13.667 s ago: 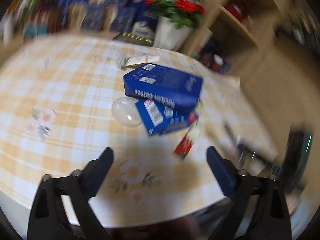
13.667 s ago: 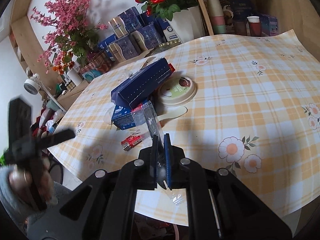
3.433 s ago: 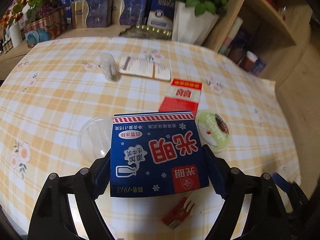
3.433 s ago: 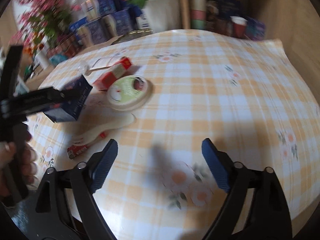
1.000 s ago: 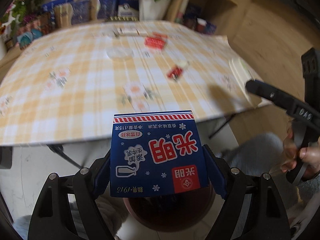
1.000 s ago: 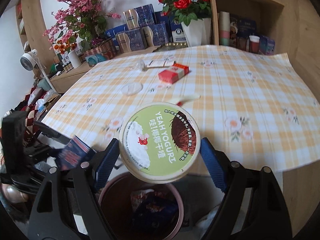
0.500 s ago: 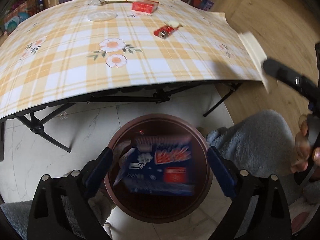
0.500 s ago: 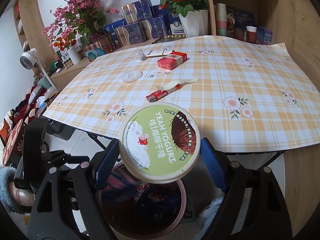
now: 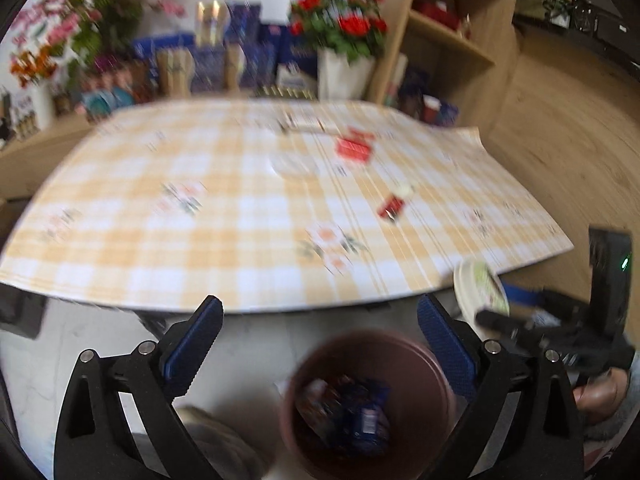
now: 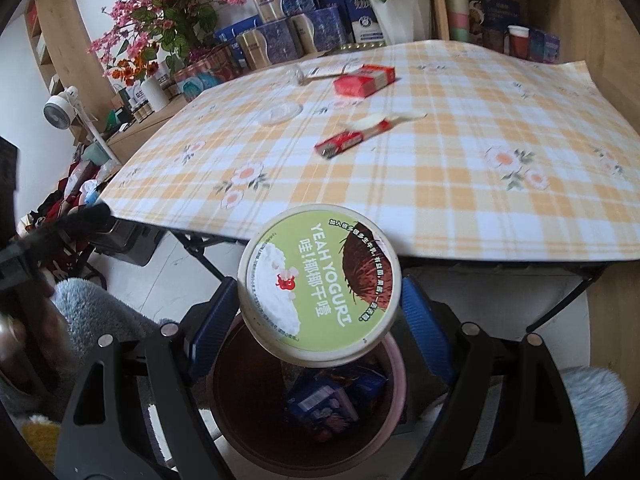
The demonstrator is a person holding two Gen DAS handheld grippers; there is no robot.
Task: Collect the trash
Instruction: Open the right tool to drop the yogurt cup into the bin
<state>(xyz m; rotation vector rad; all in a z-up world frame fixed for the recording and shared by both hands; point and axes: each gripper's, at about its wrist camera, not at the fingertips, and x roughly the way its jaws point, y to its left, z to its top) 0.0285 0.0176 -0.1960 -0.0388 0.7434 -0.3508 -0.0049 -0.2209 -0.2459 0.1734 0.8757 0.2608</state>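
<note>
The left gripper [image 9: 320, 340] is seen with its jaws opening and nothing between them; it is held above the floor in front of the table's near edge, over the brown trash bin [image 9: 436, 364]. Inside the bin, blue cartons [image 10: 336, 400] are seen lying at the bottom.

On the table [image 10: 440, 184], covered with a yellow checked cloth with flower prints, a clear plastic lid [image 10: 280, 114] is placed toward the far left part of the cloth. Further right, nearer the far edge, a red box [image 10: 364, 79] is found, with a flat printed card [image 10: 332, 69] just behind it. Toward the middle of the cloth, a small red wrapper [image 10: 340, 144] is laid touching a pale plastic spoon [image 10: 384, 122].

The right gripper [image 10: 320, 316] is clamped on a round yogurt cup [image 10: 320, 284] with a green lid; the cup is held by its sides between the blue pads [image 10: 420, 320], tilted toward the camera, directly above the bin's opening and below the table's near edge. In the left wrist view the same cup [image 9: 480, 288] is seen at the right, past the table's near right corner, though blurred.
</note>
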